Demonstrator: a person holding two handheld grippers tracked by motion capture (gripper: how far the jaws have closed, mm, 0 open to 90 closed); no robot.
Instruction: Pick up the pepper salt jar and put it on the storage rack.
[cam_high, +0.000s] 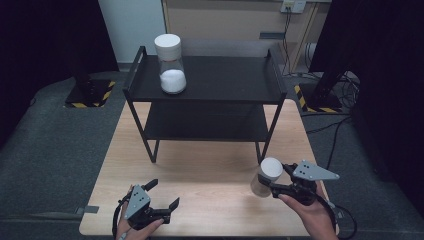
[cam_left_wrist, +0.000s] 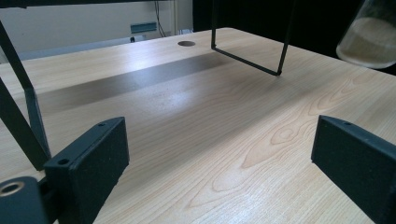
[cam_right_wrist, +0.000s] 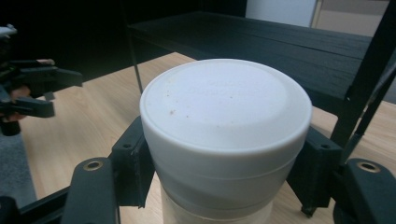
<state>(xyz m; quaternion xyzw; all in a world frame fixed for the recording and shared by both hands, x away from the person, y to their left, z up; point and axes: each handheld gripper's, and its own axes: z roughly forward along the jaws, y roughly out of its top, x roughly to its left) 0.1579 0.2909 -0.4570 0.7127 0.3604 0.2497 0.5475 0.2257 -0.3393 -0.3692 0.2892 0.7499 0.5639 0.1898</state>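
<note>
White-lidded clear jar of pale powder (cam_high: 266, 177) sat at five o'clock above the wooden counter (cam_high: 210, 170), right gripper (cam_high: 278, 181) jaws clamped below its lid, likely shelf-bound; left gripper (cam_high: 163, 194) jaws apart, idle.

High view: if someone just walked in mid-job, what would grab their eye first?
Likely the white-lidded jar clamped in the right gripper near the table's front right, in front of the black shelf rack. Next, a second white-lidded jar holding white powder, standing on the rack's top shelf at its left. The left gripper rests open and empty at the front left.
</note>
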